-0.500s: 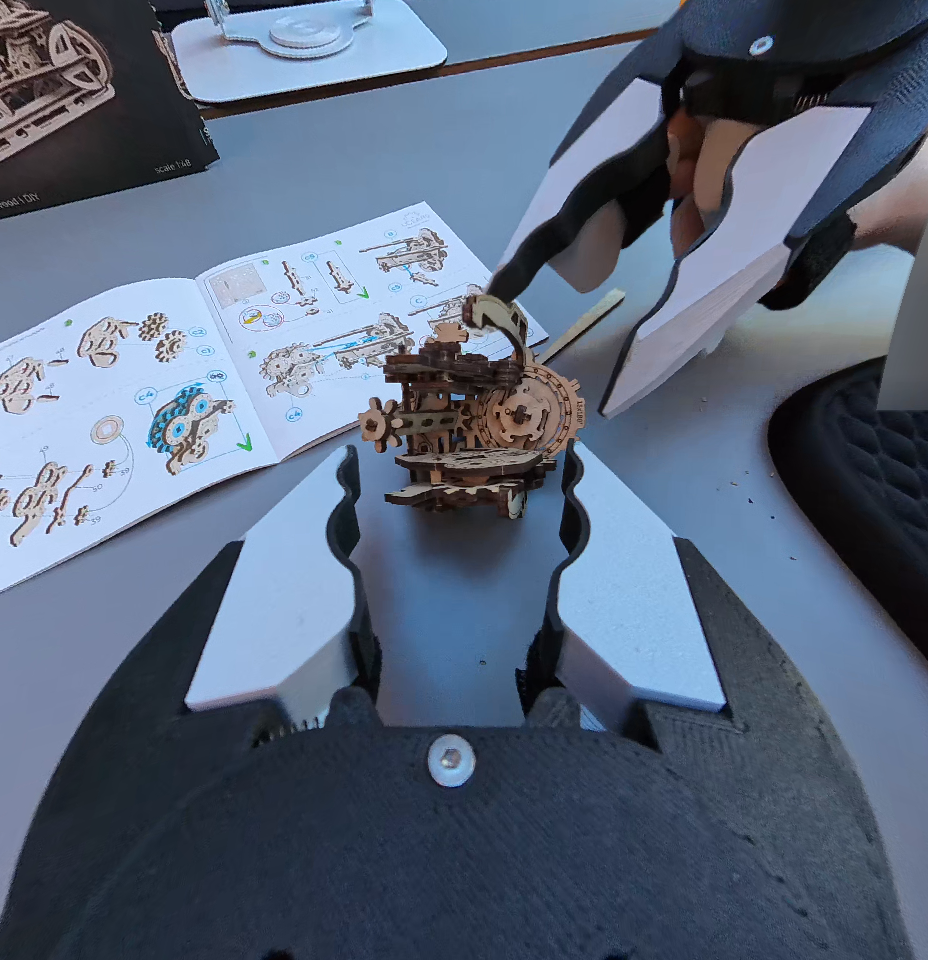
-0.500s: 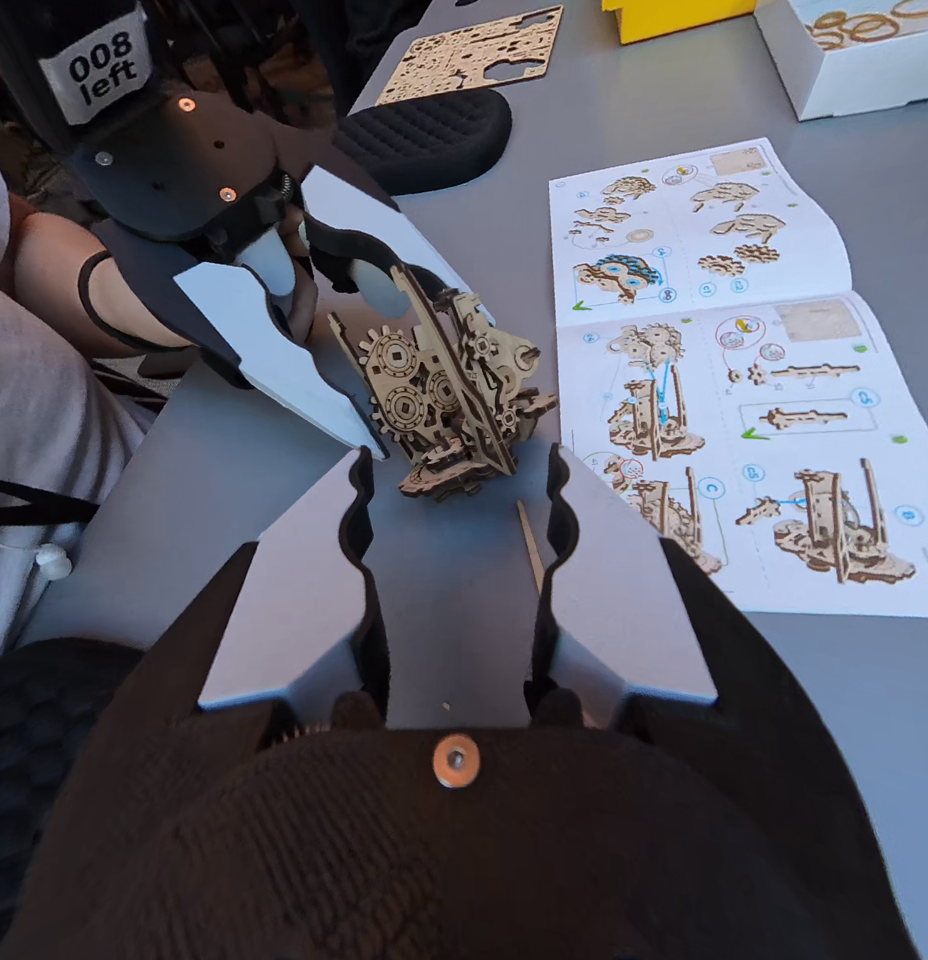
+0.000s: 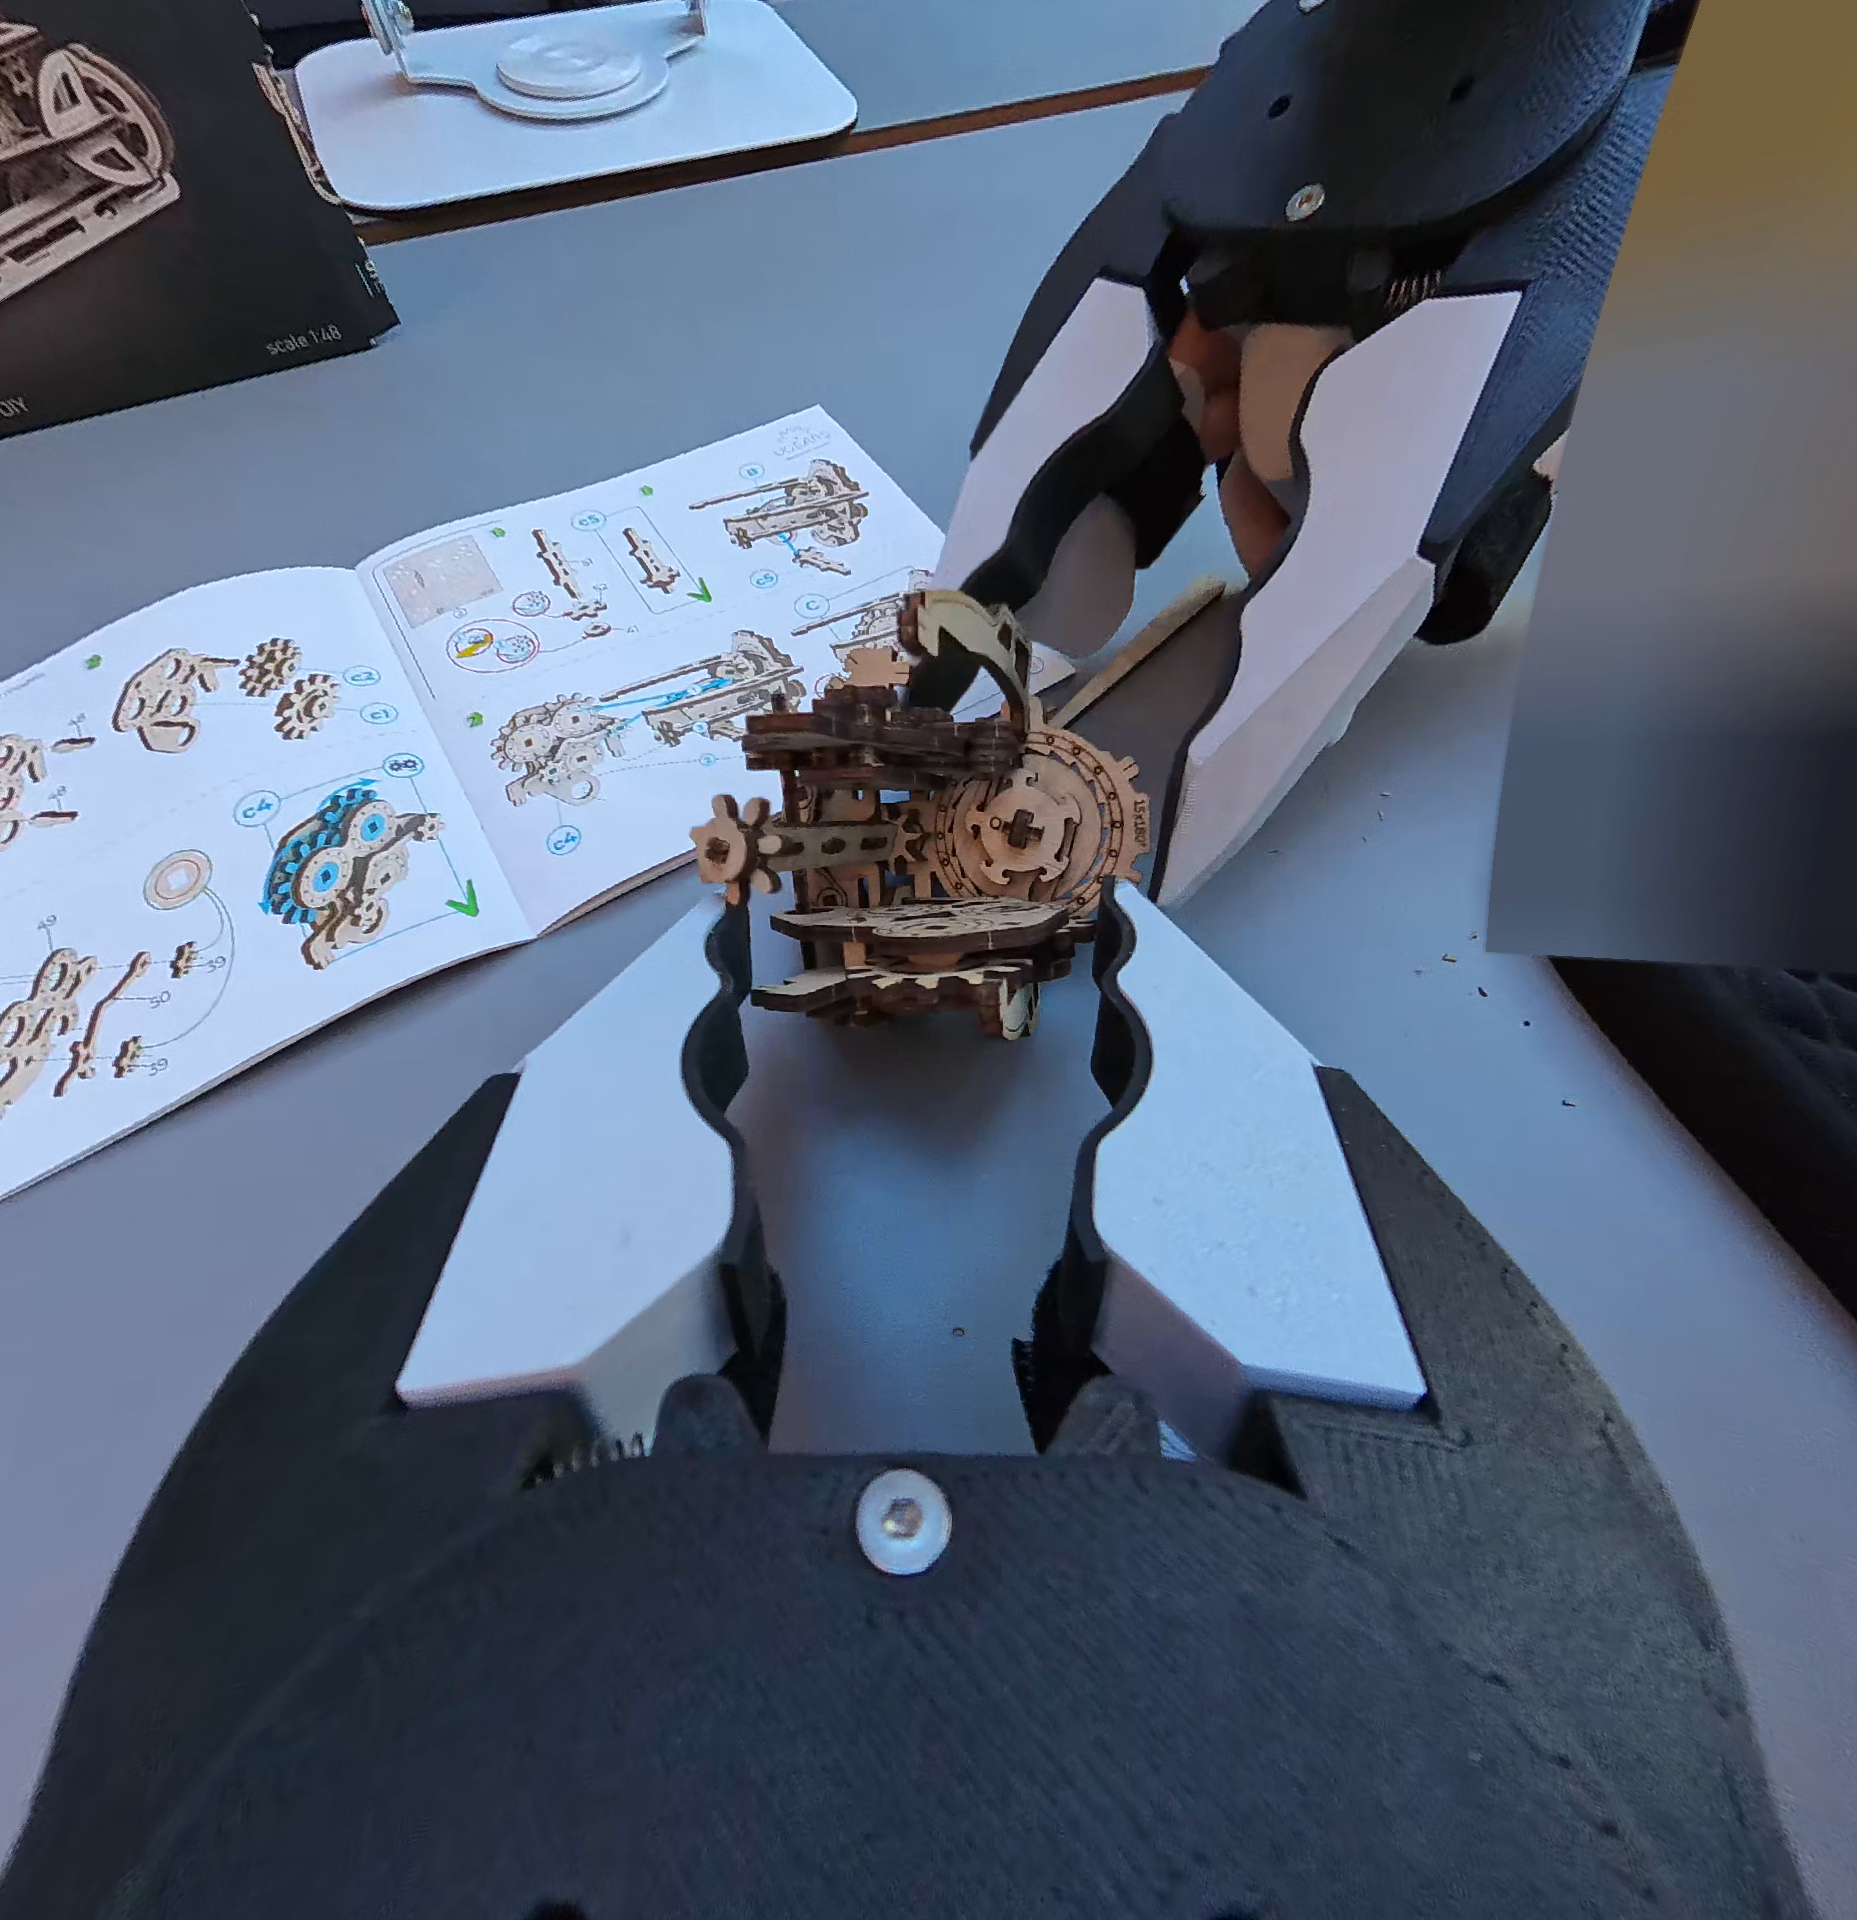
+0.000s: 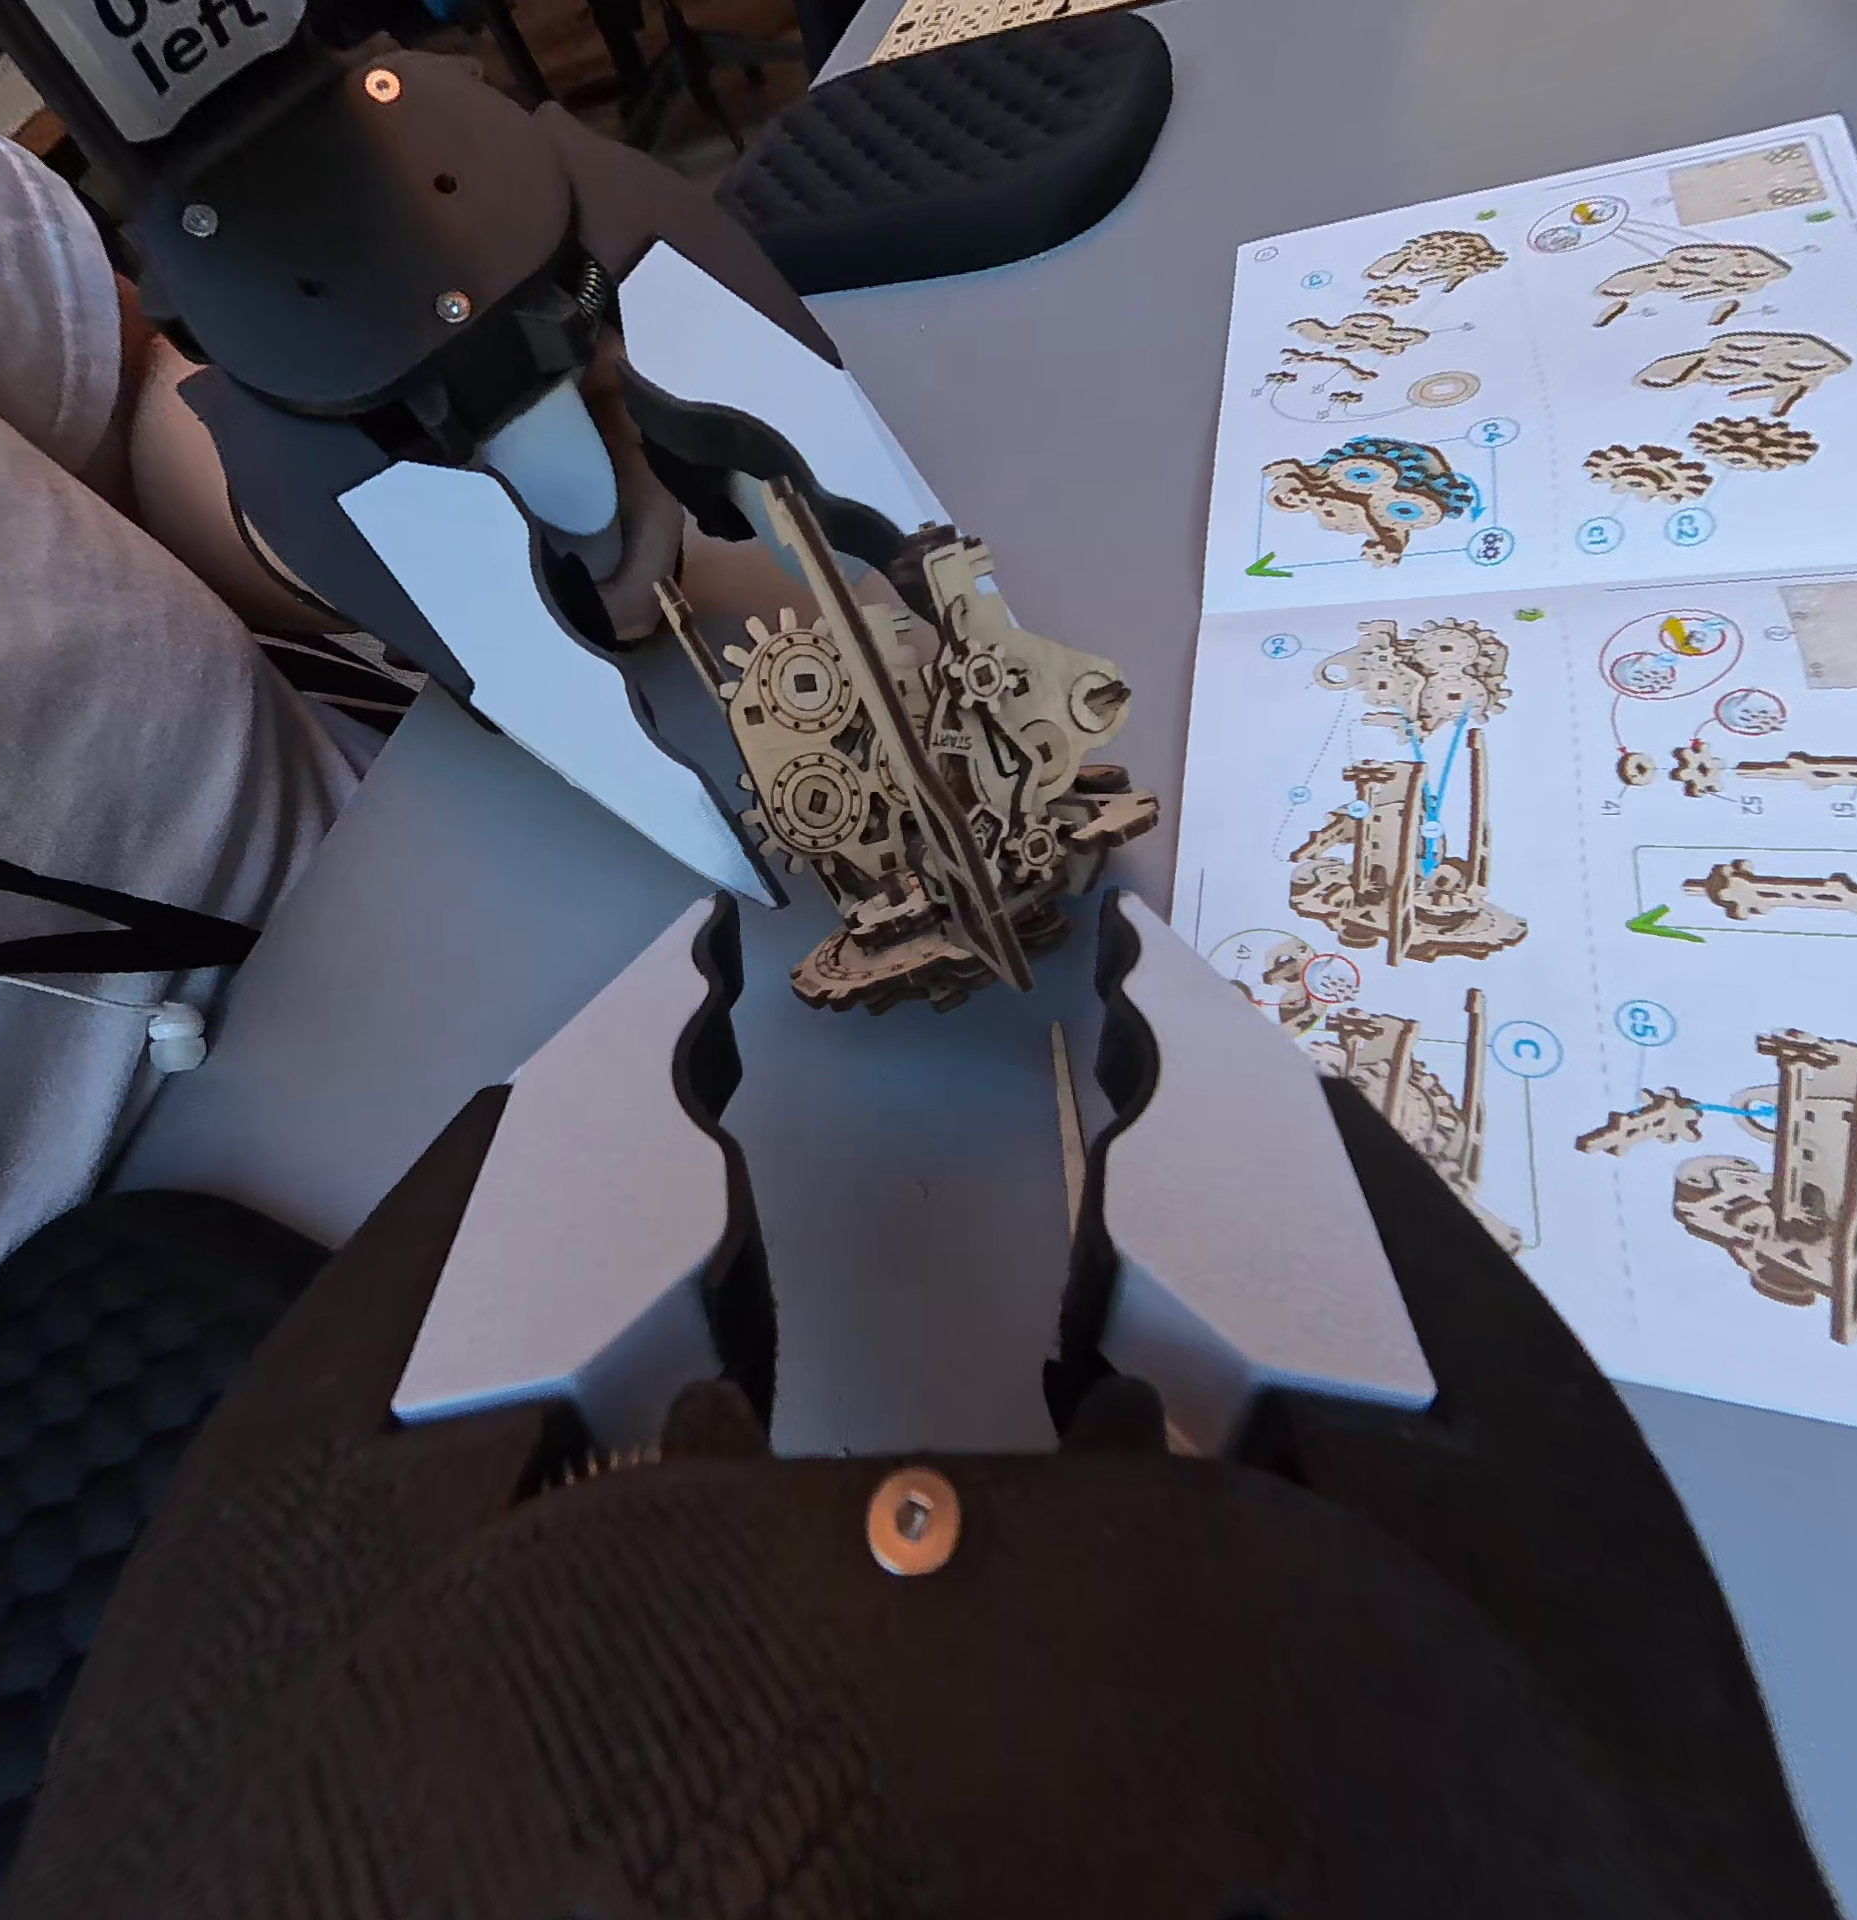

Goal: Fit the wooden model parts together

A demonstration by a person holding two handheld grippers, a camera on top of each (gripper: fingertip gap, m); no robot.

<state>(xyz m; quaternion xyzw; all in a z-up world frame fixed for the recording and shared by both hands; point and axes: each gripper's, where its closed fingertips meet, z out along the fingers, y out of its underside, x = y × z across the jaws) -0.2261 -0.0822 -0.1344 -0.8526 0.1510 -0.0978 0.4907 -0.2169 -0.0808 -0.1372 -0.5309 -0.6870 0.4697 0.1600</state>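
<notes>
- The wooden model (image 3: 919, 831) stands on the grey tabletop (image 3: 1319, 1039), just beyond the tips of your left tongs (image 3: 919, 920) and beside the open instruction booklet (image 3: 280, 810).
- Your left tongs are spread wide and hold nothing; the model's base sits at the mouth of the gap.
- Your right tongs (image 4: 913, 914) are spread too and empty, though in the left view one tip appears to touch the curved piece at the model's top.
- Expect it to be light, stiff and brittle: thin plywood plates, small gears (image 4: 799, 748) and pegs that could snap or pop out.
- Grip the stacked base or the broad side plates, not gear teeth or the thin upright.
- A loose wooden stick (image 4: 1067, 1101) lies on the tabletop by your right tongs.
</notes>
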